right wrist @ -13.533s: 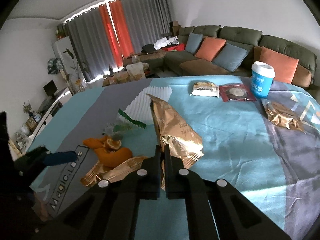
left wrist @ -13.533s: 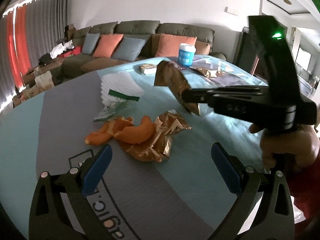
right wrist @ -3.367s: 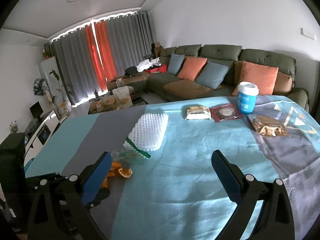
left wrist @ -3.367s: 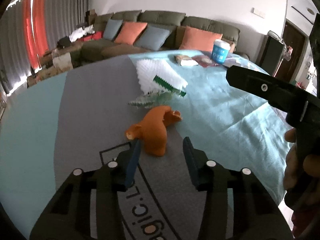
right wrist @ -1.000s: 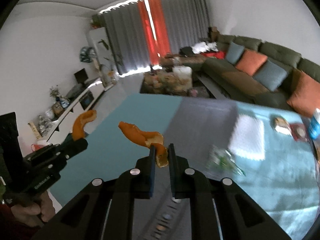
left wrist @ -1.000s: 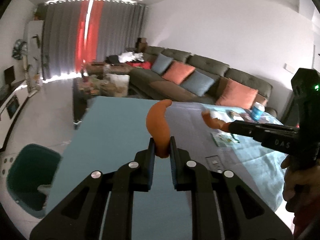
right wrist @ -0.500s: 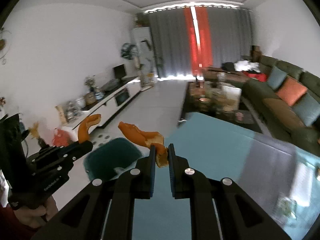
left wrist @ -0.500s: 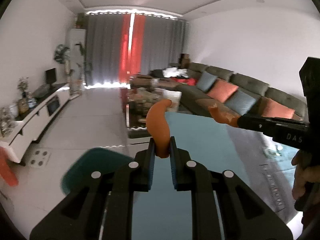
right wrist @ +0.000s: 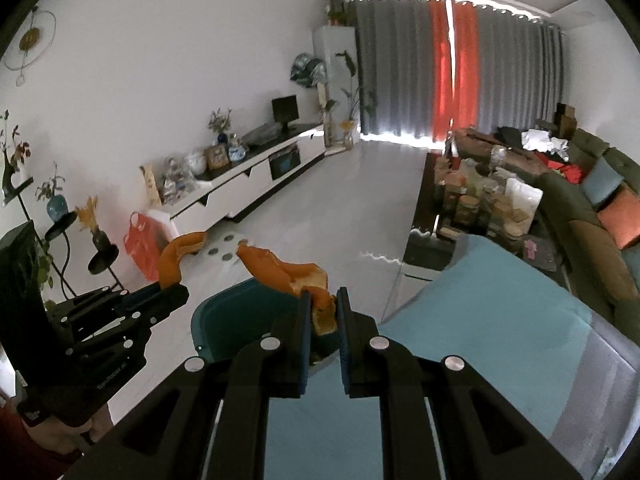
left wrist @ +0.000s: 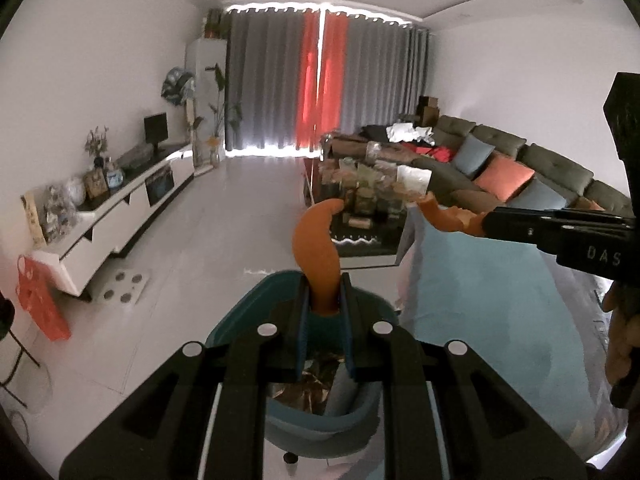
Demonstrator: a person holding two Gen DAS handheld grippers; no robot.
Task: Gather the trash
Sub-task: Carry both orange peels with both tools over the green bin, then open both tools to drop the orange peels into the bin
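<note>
My left gripper [left wrist: 325, 300] is shut on a curved strip of orange peel [left wrist: 317, 250] that stands up from its pads. It hangs right above a teal trash bin [left wrist: 256, 304] on the floor, with gold wrappers [left wrist: 308, 388] inside. My right gripper [right wrist: 323, 308] is shut on a ragged piece of orange peel [right wrist: 280, 268], above the table's corner beside the teal bin [right wrist: 236, 312]. In the left wrist view the right gripper [left wrist: 486, 222] reaches in from the right with its peel [left wrist: 444, 216]. The left gripper [right wrist: 174, 290] with its peel [right wrist: 174, 258] shows at the left of the right wrist view.
The bin stands by the corner of the table [left wrist: 480, 300], which has a teal and grey cloth. A white TV cabinet [right wrist: 240, 188] runs along the left wall, with an orange bag [right wrist: 140, 246] beside it. A cluttered coffee table [left wrist: 364, 196] and a green sofa [left wrist: 520, 168] lie beyond.
Both grippers have swung left off the table with their peels. The teal bin, at the lower left before, now lies right under the left gripper.
</note>
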